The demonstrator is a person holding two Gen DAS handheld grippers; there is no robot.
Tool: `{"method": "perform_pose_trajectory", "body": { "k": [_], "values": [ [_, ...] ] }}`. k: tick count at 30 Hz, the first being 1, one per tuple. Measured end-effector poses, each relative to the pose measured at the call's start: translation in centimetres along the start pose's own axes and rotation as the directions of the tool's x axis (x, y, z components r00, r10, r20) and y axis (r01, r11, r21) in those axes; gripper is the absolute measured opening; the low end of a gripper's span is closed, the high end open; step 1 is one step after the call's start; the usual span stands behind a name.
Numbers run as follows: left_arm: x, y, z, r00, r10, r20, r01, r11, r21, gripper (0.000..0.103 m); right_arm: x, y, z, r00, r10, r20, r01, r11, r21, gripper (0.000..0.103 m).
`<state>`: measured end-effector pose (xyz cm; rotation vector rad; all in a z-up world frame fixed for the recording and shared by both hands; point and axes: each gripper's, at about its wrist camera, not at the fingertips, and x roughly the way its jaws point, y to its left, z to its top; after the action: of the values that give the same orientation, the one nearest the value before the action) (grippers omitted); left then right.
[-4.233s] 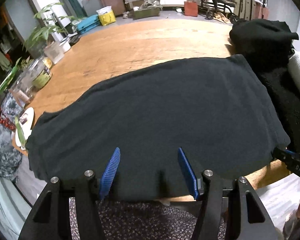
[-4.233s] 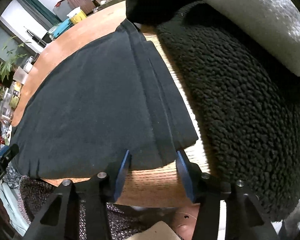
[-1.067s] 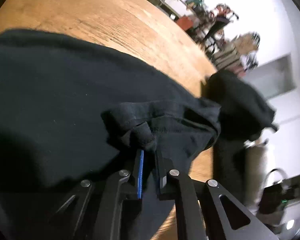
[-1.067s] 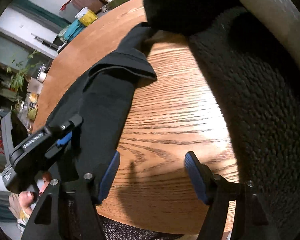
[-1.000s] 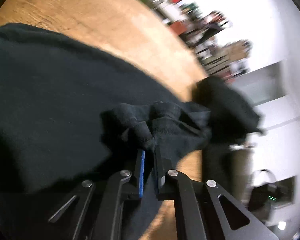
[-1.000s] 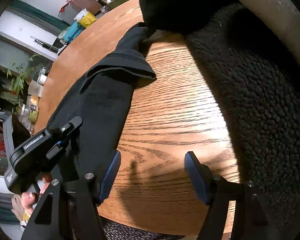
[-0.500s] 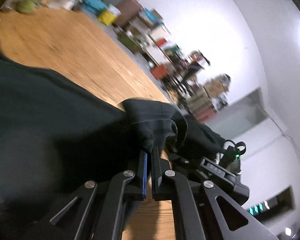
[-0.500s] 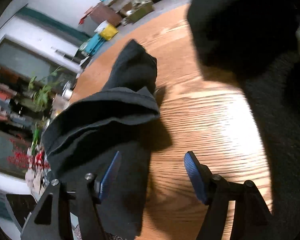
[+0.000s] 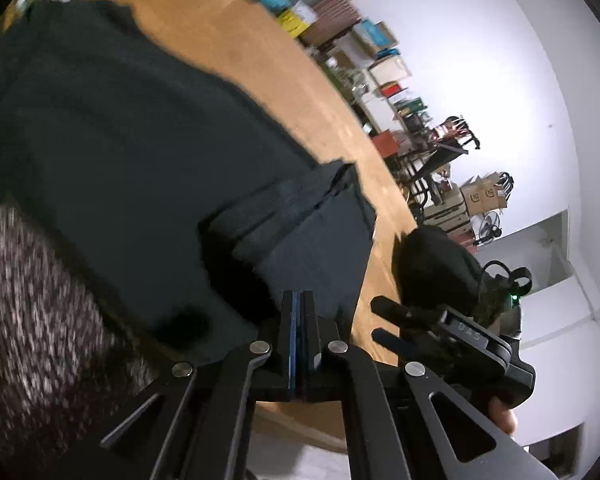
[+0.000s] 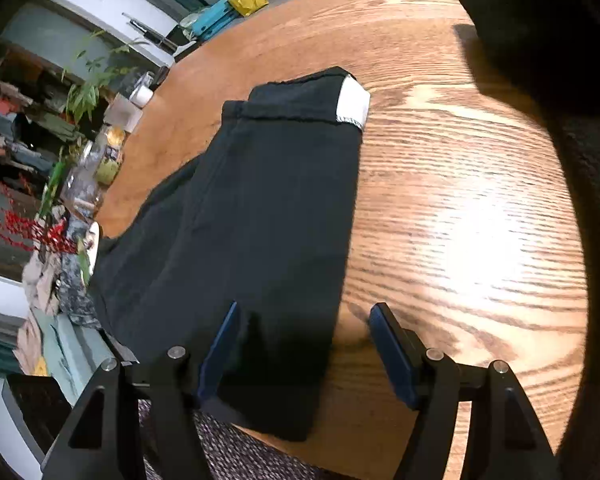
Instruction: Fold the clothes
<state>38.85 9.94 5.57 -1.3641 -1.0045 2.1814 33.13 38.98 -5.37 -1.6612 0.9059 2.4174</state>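
On the wooden table (image 10: 460, 184), our black garment (image 10: 260, 208) now lies folded over; left gripper (image 9: 299, 304) pinched together, seemingly empty, right gripper (image 10: 304, 344) wide, so smoothing comes next.

Left claw (image 9: 299, 304) closed, right claw (image 10: 304, 328) agape.

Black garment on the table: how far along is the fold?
Done: one side of the black garment is folded over itself, a white label exposed at its far corner, lying on the wooden table. In hand: the left gripper is shut at the folded flap's near edge; the right gripper is open over the near hem. Left: further folds.
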Motion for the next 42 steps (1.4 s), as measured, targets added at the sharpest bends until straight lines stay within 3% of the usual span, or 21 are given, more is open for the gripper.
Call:
{"method": "perform_pose_trajectory", "body": {
  "k": [3, 7, 9, 10, 11, 12, 18, 19, 20, 22, 23, 24, 26, 28, 31, 34, 37, 40, 42],
  "values": [
    [0.8, 0.6, -0.2, 0.999, 0.005, -0.048, -0.006, 1.000, -0.025, 0.001, -1.0, 1.2, -1.5, 0.998, -0.056, 0.015, 0.057, 0.996, -0.071, 0.071],
    [1.7, 0.9, 0.7, 0.992, 0.033, -0.122, -0.042, 0.997, -0.069, 0.003, -1.7, 4.3, -4.7, 0.994, -0.096, 0.060, 0.109, 0.958, -0.267, 0.067],
    [1.7, 1.3, 1.2, 0.992, 0.033, -0.121, -0.046, 0.993, -0.107, 0.020, -2.0, 5.9, -6.4, 0.990, -0.111, 0.086, 0.135, 0.922, -0.363, 0.062],
    [1.6, 1.5, 1.5, 0.993, 0.031, -0.114, -0.045, 0.991, -0.126, 0.045, -2.1, 6.7, -7.2, 0.988, -0.118, 0.099, 0.148, 0.900, -0.409, 0.060],
    [1.6, 1.7, 1.9, 0.994, 0.023, -0.105, -0.038, 0.988, -0.147, 0.060, -2.2, 7.5, -8.0, 0.986, -0.124, 0.112, 0.162, 0.876, -0.454, 0.060],
    [1.6, 1.7, 2.4, 0.995, 0.015, -0.099, -0.031, 0.987, -0.160, 0.061, -2.1, 8.1, -8.6, 0.986, -0.125, 0.115, 0.165, 0.857, -0.487, 0.060],
    [4.5, 0.8, 5.2, 0.979, 0.118, -0.166, -0.144, 0.978, -0.153, 0.060, 0.3, 10.7, -9.7, 0.979, -0.167, 0.120, 0.205, 0.780, -0.591, 0.060],
    [5.2, 0.6, 5.5, 0.973, 0.133, -0.189, -0.161, 0.976, -0.145, 0.047, 0.9, 10.9, -9.6, 0.977, -0.176, 0.124, 0.215, 0.772, -0.598, 0.060],
    [5.7, 0.6, 5.6, 0.970, 0.138, -0.202, -0.168, 0.976, -0.140, 0.025, 1.5, 10.9, -9.6, 0.970, -0.205, 0.134, 0.244, 0.764, -0.598, 0.060],
    [6.5, 1.0, 5.5, 0.970, 0.117, -0.215, -0.149, 0.979, -0.141, 0.007, 2.8, 10.6, -9.5, 0.949, -0.274, 0.156, 0.312, 0.742, -0.594, 0.057],
    [6.6, 1.3, 5.4, 0.971, 0.094, -0.219, -0.129, 0.980, -0.153, 0.007, 3.1, 10.3, -9.4, 0.949, -0.277, 0.149, 0.310, 0.745, -0.590, 0.042],
    [6.4, 1.5, 5.2, 0.974, 0.064, -0.218, -0.101, 0.982, -0.162, 0.006, 3.2, 9.9, -9.2, 0.954, -0.267, 0.137, 0.295, 0.754, -0.586, 0.037],
    [5.7, 1.5, 5.0, 0.978, -0.003, -0.207, -0.033, 0.985, -0.170, 0.005, 2.3, 8.3, -8.5, 0.974, -0.201, 0.108, 0.228, 0.825, -0.518, 0.012],
    [4.8, 1.2, 4.4, 0.978, -0.065, -0.200, 0.031, 0.986, -0.166, 0.005, 0.7, 7.2, -8.1, 0.982, -0.155, 0.109, 0.188, 0.861, -0.472, 0.008],
    [3.0, 0.3, 2.3, 0.972, -0.092, -0.216, 0.071, 0.992, -0.104, 0.005, -1.4, 6.3, -8.4, 0.983, -0.137, 0.125, 0.179, 0.871, -0.458, 0.007],
    [2.0, 0.8, -0.1, 0.966, -0.056, -0.254, 0.041, 0.997, -0.064, 0.005, -2.3, 5.6, -9.5, 0.986, -0.140, 0.090, 0.166, 0.869, -0.465, 0.007],
    [3.1, 2.4, -1.2, 0.956, -0.030, -0.290, 0.001, 0.995, -0.099, 0.005, -1.2, 4.7, -11.1, 0.986, -0.165, 0.022, 0.156, 0.871, -0.466, 0.007],
    [4.1, 1.6, -0.9, 0.966, 0.011, -0.259, -0.026, 0.998, -0.056, 0.005, -0.6, 4.6, -12.0, 0.982, -0.187, 0.001, 0.165, 0.862, -0.479, 0.008],
    [3.3, 0.3, -0.7, 0.978, 0.038, -0.204, -0.032, 0.999, 0.028, 0.005, -0.8, 4.7, -11.8, 0.986, -0.165, -0.019, 0.135, 0.865, -0.484, 0.017]
  ]
}}
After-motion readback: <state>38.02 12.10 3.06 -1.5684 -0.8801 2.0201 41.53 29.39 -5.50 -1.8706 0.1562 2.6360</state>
